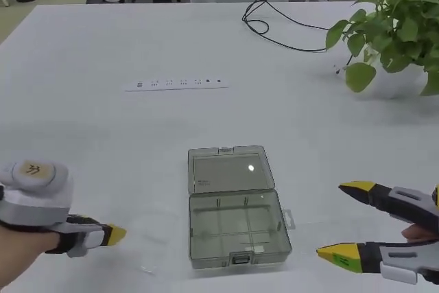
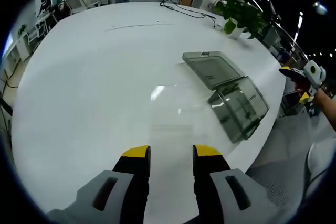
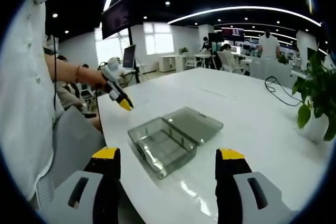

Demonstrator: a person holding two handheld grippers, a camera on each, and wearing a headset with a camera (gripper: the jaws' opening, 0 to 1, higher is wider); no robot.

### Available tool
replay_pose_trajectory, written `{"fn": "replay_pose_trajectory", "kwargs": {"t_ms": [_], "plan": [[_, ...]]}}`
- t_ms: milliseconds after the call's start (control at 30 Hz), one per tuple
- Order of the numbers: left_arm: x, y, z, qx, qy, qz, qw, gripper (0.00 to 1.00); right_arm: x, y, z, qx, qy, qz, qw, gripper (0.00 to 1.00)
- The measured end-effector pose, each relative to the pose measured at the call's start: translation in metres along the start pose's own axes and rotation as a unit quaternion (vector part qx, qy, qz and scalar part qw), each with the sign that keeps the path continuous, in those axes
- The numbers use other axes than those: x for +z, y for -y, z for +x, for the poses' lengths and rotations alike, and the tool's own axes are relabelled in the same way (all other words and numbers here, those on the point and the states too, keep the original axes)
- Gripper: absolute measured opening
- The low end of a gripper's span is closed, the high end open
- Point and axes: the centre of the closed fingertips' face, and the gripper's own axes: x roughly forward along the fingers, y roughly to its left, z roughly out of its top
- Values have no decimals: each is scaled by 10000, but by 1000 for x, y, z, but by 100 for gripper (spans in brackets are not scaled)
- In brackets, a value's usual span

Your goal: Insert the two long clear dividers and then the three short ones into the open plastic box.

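1. The box [image 1: 236, 228] lies open on the white bench [image 1: 103, 135], between the two tools. It is smoky clear plastic with a hard, glossy surface, and its flat lid [image 1: 230, 169] is hinged back.
2. Faint lines cross the tray; I cannot tell whether they are slots or seated dividers.
3. A pale clear patch [image 2: 167, 106] ahead of the left hand-held gripper [image 2: 171, 153] may be a divider.
4. Such a strip likely handles light, thin, stiff and slippery. Pinch it mid-length by its top edge.
5. Left jaws are slightly apart and empty. The right hand-held gripper [image 1: 348, 222] is wide apart and empty.
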Motion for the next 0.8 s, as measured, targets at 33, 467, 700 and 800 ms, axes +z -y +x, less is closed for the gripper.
{"fn": "replay_pose_trajectory", "kwargs": {"t_ms": [33, 467, 700, 800], "plan": [[2, 3, -1, -30, 44, -32, 10000, 30, 3, -1, 1, 4, 39, -15, 10000, 74], [36, 64, -10, -772, 855, -274, 9930, 30, 35, -19, 19, 192, 340, 179, 9991, 68], [49, 98, -13, -1149, 1134, -309, 9864, 30, 59, -32, 35, 294, 527, 416, 9973, 61], [53, 111, -13, -1304, 1232, -312, 9833, 30, 68, -34, 42, 273, 598, 583, 9961, 57]]}}
